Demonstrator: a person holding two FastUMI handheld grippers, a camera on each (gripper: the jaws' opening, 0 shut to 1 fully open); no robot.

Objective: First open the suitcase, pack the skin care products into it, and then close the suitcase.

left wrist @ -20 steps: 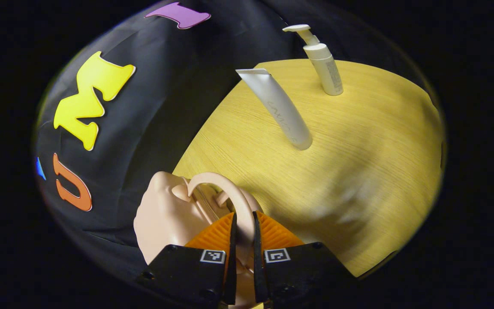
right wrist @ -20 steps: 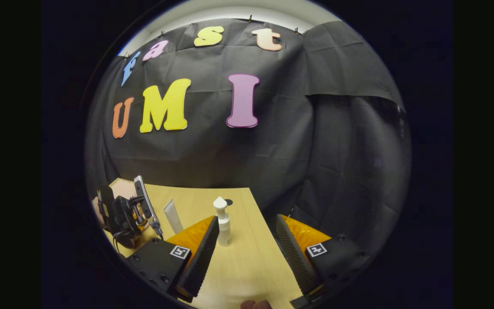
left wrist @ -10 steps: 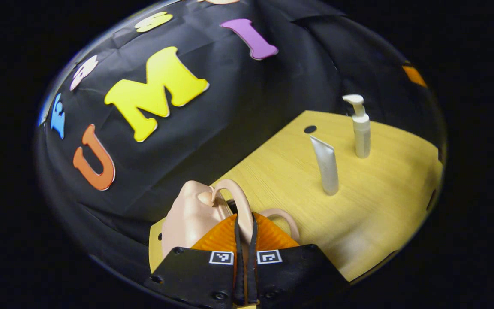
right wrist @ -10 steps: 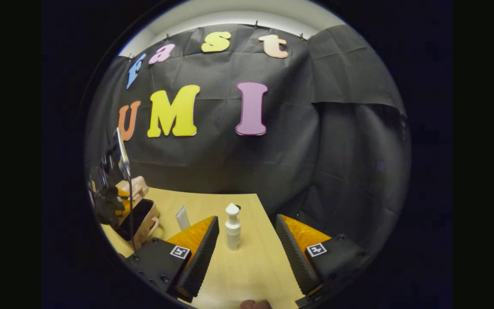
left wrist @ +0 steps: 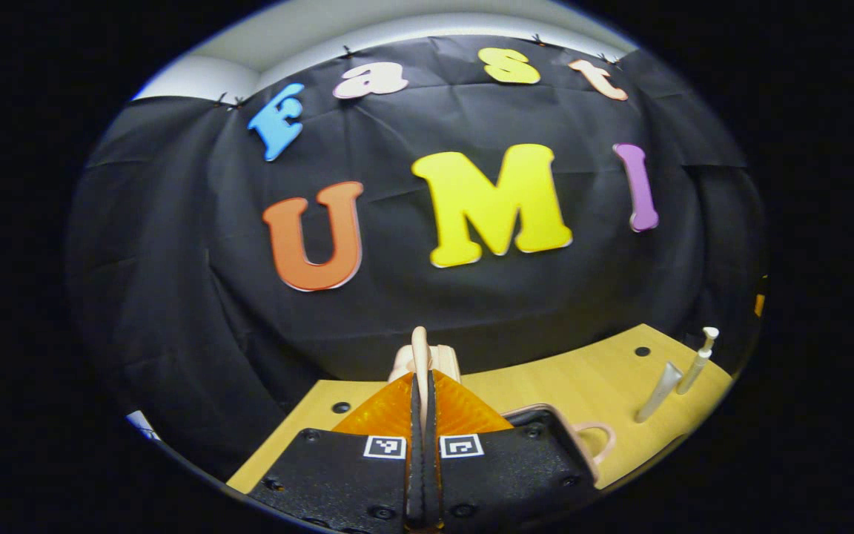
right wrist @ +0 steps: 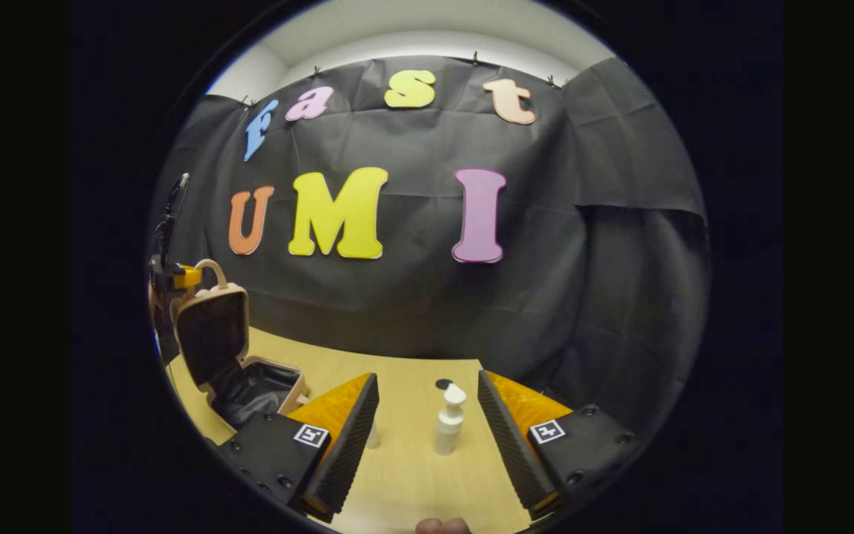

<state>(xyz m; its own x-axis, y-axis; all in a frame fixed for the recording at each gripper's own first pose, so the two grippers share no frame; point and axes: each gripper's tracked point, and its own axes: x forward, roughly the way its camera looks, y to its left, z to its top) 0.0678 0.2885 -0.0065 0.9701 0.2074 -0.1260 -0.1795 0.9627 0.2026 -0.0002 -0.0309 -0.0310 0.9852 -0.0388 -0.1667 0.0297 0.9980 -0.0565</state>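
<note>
1. Left gripper view: the left gripper [left wrist: 421,400] sits at the bottom centre of the frame, its orange fingers [left wrist: 390,408] pressed together on the thin beige handle [left wrist: 419,356] of the suitcase lid, which rises between them.
2. Just right of the gripper's black body, at the lower right of the frame, part of the suitcase's rim and its second handle loop [left wrist: 596,437] show against the wooden table [left wrist: 560,386].
3. At the far right edge of the same view, a white tube [left wrist: 658,393] and a white pump bottle [left wrist: 697,361] stand upright beside each other on the table, well apart from the suitcase.
4. Right gripper view: the suitcase [right wrist: 238,363] stands open at the lower left of the frame, its lid [right wrist: 212,334] raised nearly upright and its dark lining visible in the base [right wrist: 260,389].
5. The left gripper [right wrist: 175,278] appears at the left edge of this view, at the lid's top handle.
6. The right gripper [right wrist: 427,437] occupies the bottom of the frame with its fingers wide apart and nothing between them but air.
7. The pump bottle [right wrist: 449,419] stands on the table beyond the gap, framed between the two fingers; the tube [right wrist: 373,437] is mostly hidden behind the left-hand finger.
</note>
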